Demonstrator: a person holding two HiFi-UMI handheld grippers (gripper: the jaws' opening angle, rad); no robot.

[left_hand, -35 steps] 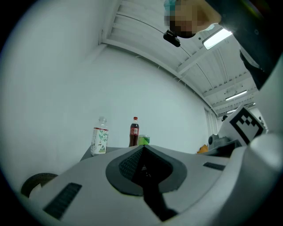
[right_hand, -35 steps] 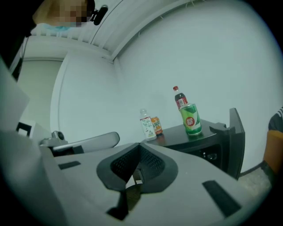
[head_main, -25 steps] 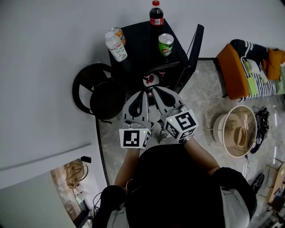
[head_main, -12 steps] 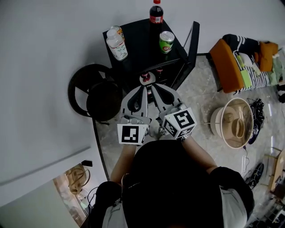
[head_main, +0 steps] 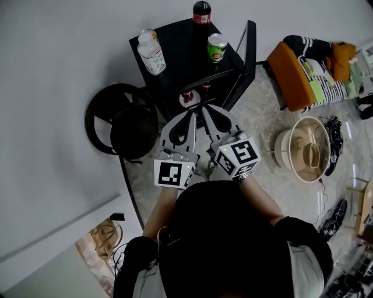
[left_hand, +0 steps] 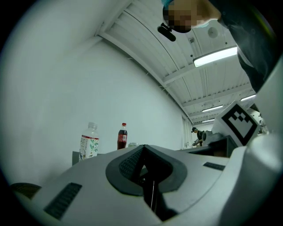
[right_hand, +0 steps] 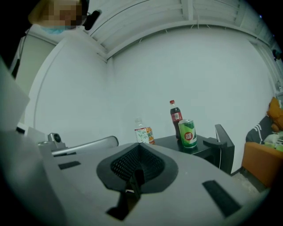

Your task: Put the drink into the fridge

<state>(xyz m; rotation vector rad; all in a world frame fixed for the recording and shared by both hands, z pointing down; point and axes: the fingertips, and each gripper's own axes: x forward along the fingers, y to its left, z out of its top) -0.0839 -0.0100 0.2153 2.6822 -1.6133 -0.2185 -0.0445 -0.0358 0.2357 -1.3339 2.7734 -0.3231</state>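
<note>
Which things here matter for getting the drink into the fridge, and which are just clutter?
For the job:
fridge, its open door, cola bottle, green can, clear bottle, left tongs and right tongs, both shut and empty.

Lying about:
black round object, wooden basket, orange seat, striped cloth.

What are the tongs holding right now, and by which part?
Nothing. The left tongs and the right tongs are both shut, with nothing between them.
</note>
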